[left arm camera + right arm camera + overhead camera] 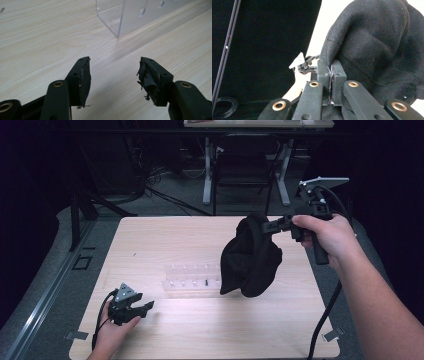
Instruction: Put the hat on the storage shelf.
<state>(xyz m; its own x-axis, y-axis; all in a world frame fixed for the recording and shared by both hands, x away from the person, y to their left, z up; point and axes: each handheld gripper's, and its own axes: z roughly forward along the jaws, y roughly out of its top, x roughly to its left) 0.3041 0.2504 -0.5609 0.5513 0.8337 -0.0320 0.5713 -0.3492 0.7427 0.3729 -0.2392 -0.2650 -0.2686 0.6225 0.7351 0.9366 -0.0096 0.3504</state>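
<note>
1. Table (165, 245) — a pale wood-grain top with rounded corners; I work from its near edge, and my forearms enter from below in the high view.
2. My left gripper (145, 307) rests low on the table near the front left corner, held in my left hand (112, 330). Its jaws stand wide apart with bare wood between them; in the left gripper view (113, 75) the pad on one jaw looks frayed and torn.
3. My right gripper (272, 226) is raised above the right half of the table, gripped by my right hand (327, 237), with its black cable (325, 320) trailing down past the table's right edge.
4. Black cloth (250, 257) — a soft, dark bundle pinched at one upper fold by my right jaws, which are closed tight on the fabric, as the right gripper view shows (331, 82). The rest of the cloth (374, 45) hangs in loose folds; from the high view I cannot tell whether its lowest part touches the table.
5. Clear plastic rack (192, 277) — a transparent box-like piece with round holes, lying at mid-table, just left of the hanging cloth and well apart from my left gripper. One corner of it (120, 17) shows ahead of my left jaws.
6. Room: dim, with grey floor (60, 285) around the table, a metal rail (45, 295) set in the floor at the left, tangled cables (150, 180) farther back, and a second table on white legs (207, 170) beyond.
</note>
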